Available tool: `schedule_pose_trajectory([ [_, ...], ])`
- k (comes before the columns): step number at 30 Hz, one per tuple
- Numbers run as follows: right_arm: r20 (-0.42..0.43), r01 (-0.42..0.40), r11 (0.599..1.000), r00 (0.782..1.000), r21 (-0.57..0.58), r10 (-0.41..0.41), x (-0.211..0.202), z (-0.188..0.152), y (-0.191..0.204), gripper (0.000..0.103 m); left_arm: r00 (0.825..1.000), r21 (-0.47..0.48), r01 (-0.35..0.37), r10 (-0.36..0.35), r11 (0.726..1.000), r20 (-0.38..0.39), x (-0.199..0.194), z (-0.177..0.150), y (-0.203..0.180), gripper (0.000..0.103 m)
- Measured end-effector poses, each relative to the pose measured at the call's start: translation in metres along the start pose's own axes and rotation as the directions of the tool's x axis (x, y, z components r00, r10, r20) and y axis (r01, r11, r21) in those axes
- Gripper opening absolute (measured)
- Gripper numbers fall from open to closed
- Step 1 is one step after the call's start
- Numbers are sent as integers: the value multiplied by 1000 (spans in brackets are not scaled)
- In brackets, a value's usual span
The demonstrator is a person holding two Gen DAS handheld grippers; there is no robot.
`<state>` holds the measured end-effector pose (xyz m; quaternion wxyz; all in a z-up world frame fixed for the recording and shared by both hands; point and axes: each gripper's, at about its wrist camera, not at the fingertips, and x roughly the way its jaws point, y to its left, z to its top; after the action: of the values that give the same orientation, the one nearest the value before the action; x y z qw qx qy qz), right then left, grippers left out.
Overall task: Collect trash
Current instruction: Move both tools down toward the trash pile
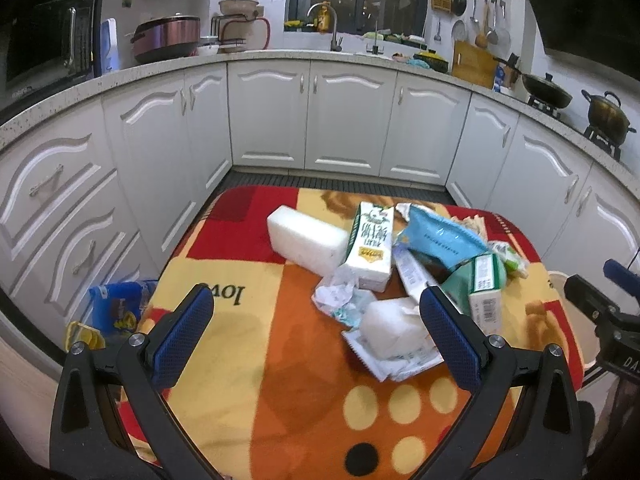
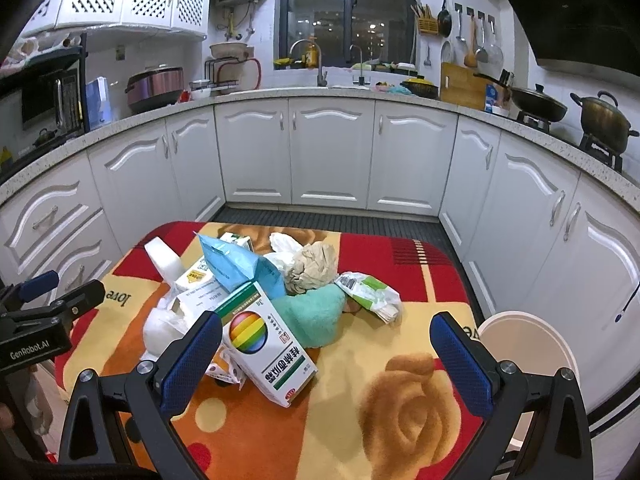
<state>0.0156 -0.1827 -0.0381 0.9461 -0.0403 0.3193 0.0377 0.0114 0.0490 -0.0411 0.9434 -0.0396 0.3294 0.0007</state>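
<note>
A heap of trash lies on a table with a red, orange and yellow cloth (image 1: 248,344). In the left wrist view I see a white foam block (image 1: 304,240), a green-white carton (image 1: 370,248), a blue pouch (image 1: 436,240) and crumpled white paper (image 1: 394,328). My left gripper (image 1: 316,320) is open and empty, just short of the paper. In the right wrist view a medicine box with a rainbow ball (image 2: 268,344), a teal cloth (image 2: 316,316), a brown paper wad (image 2: 312,266) and a green-white wrapper (image 2: 368,292) show. My right gripper (image 2: 326,344) is open and empty above the box.
A white bin (image 2: 528,344) stands at the table's right edge. A blue bag (image 1: 118,308) sits on the floor to the left. White kitchen cabinets (image 2: 332,152) and countertops surround the table on three sides. The left gripper's body (image 2: 36,320) shows at the right wrist view's left edge.
</note>
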Motion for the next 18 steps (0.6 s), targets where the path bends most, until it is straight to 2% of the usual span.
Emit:
schedule_pose_trajectory([
  [4, -18, 1, 1000, 1000, -18, -2, 6, -3, 1, 103, 1000, 16, 10, -9, 1000, -27, 5, -4, 7, 102],
  [9, -82, -98, 995, 992, 4, 98, 18, -10, -6, 103, 994, 45, 66, -62, 997, -94, 14, -12, 14, 102],
  [13, -135, -184, 983, 974, 11, 184, 28, -18, -7, 103, 984, 55, 128, -120, 990, -134, 23, -11, 12, 102],
  [18, -173, -225, 974, 960, -20, 219, 43, -22, 1, 103, 974, 96, 168, -150, 981, -169, 34, -7, 4, 102],
])
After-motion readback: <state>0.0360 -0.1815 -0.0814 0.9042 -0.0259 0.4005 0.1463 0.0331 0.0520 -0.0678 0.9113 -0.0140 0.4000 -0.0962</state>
